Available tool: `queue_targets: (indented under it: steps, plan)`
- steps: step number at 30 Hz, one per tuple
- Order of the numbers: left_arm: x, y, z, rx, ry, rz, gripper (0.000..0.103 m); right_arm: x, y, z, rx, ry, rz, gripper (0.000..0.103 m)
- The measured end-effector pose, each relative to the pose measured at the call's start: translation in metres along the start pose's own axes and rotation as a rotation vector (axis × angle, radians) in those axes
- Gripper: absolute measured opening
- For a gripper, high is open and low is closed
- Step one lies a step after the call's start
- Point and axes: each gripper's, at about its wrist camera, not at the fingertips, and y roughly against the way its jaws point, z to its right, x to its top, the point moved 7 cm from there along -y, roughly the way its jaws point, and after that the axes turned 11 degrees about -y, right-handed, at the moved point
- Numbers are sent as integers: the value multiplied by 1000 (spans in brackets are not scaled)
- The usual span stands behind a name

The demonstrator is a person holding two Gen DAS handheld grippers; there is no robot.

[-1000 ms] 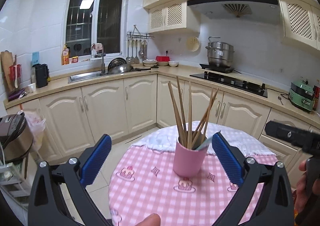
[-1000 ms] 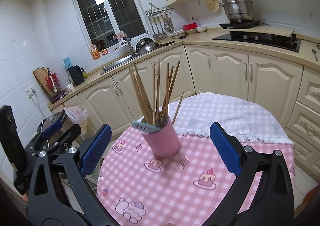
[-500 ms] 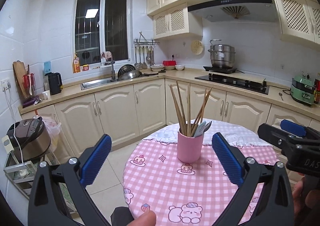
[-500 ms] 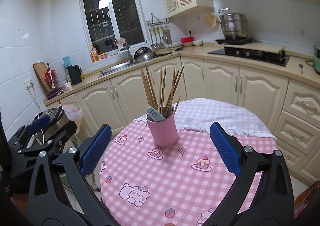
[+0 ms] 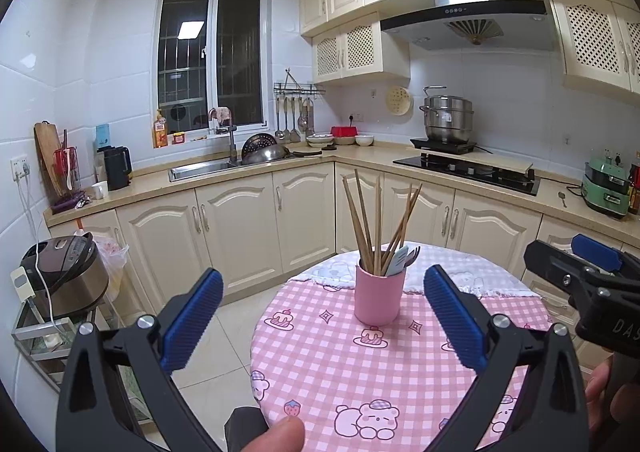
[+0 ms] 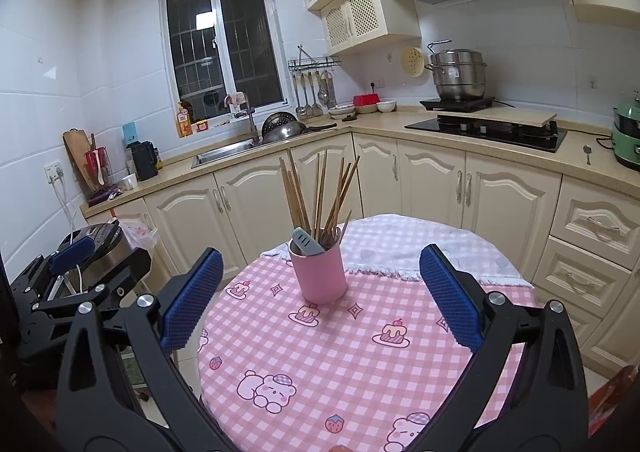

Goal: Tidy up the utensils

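Note:
A pink cup stands on a round table with a pink checked cloth. Several wooden chopsticks, a grey-blue utensil handle and a dark fork stand in the cup. My left gripper is open and empty, held back from the cup. My right gripper is open and empty, also back from the cup. Each gripper shows at the edge of the other's view.
A white cloth covers the table's far part. Cream cabinets and a counter with sink, stove and pot run behind. A rice cooker stands on a low rack at the left.
Both grippers have drawn back and up from the cup, so the cup looks smaller and more of the table shows. Both stay open.

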Motion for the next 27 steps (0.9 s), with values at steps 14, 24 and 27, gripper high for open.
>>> queue_targets:
  steps: [14,24,27]
  plan:
    - [0,0,-2,4,10,3,99,-2,-3,-3,-3,1,-9,97]
    - [2,1,-1,2,13,-2,99,-3,-4,-3,-3,2,-9,97]
    - [3,1,0,4,11,-1,99,-4,-5,-2,-3,1,-8,97]
